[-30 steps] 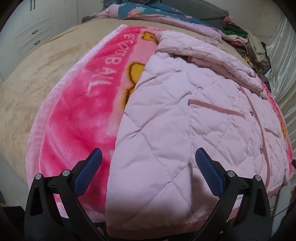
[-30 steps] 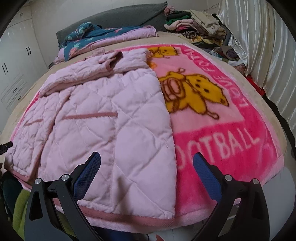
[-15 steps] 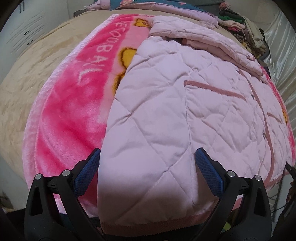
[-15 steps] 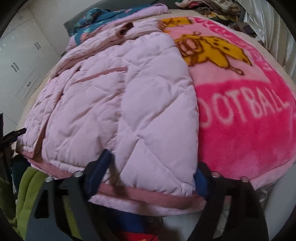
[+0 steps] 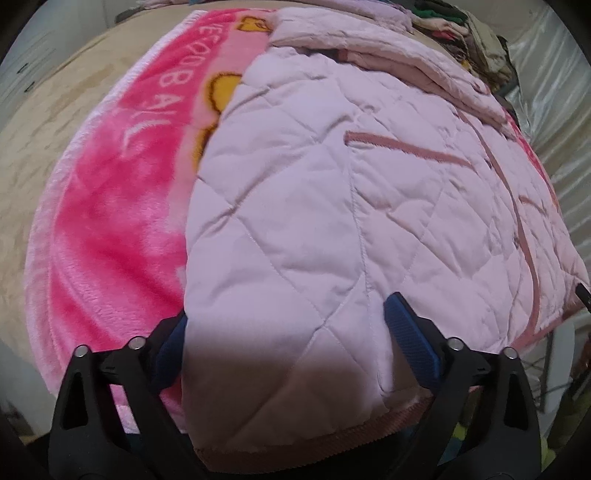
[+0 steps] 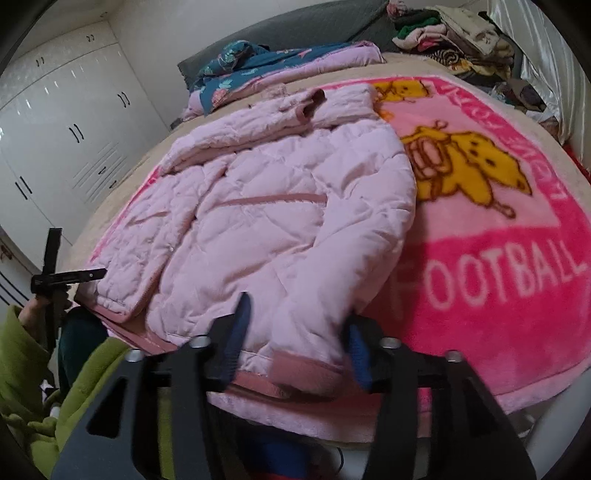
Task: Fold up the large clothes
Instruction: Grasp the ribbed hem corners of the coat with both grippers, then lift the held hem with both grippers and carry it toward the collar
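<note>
A pale pink quilted jacket (image 5: 332,206) lies flat on a bright pink FOOTBALL blanket (image 5: 107,206), its sleeves folded across the far end. My left gripper (image 5: 284,325) is open, its blue pads either side of the jacket's near hem corner. In the right wrist view the jacket (image 6: 280,206) lies on the blanket (image 6: 498,266). My right gripper (image 6: 299,332) has partly closed, with the other hem corner bunched between its pads. The left gripper's black frame (image 6: 62,275) shows at the left edge.
A beige bed (image 5: 48,110) lies under the blanket. Folded clothes (image 6: 280,62) lie at the far end and a clothes pile (image 6: 450,33) sits at the far right. White wardrobes (image 6: 62,129) stand on the left. A green sleeve (image 6: 74,398) is near me.
Both grippers have moved forward onto the jacket's near hem. The right gripper's fingers have narrowed around the hem corner, bunching and lifting it. The left gripper has stayed open.
</note>
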